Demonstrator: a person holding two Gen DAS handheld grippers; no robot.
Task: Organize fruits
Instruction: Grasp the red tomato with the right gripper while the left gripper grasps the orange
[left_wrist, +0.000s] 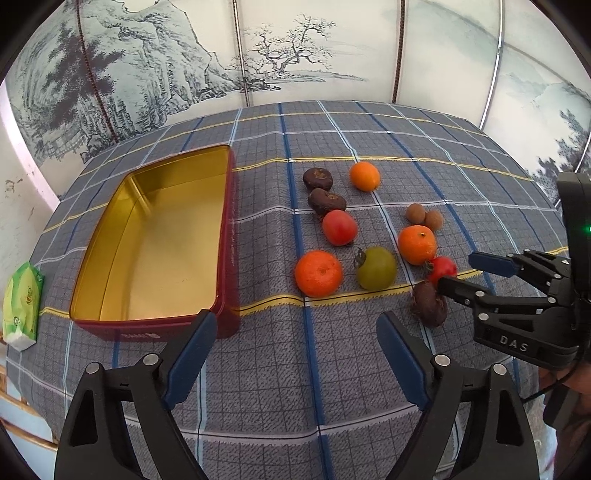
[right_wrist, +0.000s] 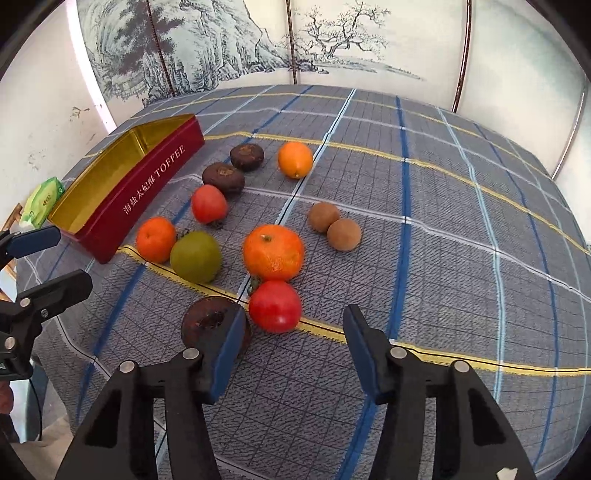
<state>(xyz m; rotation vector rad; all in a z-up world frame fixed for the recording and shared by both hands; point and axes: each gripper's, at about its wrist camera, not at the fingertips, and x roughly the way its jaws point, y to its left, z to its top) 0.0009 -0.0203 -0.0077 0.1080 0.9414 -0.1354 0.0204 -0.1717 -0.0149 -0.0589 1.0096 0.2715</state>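
Eleven fruits are counted on the checked cloth (right_wrist: 443, 221) that covers the table. Three are orange: a big mandarin (right_wrist: 273, 252) in the middle, a second mandarin (right_wrist: 156, 239) nearer the tin, and a smooth orange fruit (right_wrist: 295, 159) farther back. Two red tomatoes are seen, one close to the right tool (right_wrist: 275, 306) and one farther off (right_wrist: 208, 204). One green tomato (right_wrist: 195, 256) lies touching the second mandarin. Two small brown round fruits (right_wrist: 334, 223) sit side by side, touching. Three dark brown wrinkled fruits are there: two (right_wrist: 234, 168) near the tin and one (right_wrist: 207, 325) right at the right tool.

One red toffee tin (left_wrist: 155, 236) is laid open on the left of the fruits, gold inside, with nothing seen in it. It is a long box (its long side runs away from the left camera, toward the painted screen (left_wrist: 221, 55)), and its open top faces up. One green packet (left_wrist: 22, 302) lies beyond the tin's far side.

The left tool (left_wrist: 295, 336) is held wide open above bare cloth, and nothing is gripped. The right tool (right_wrist: 291, 332) is held partly open just in front of the near red tomato; its left finger hides part of the dark fruit, and nothing is squeezed.
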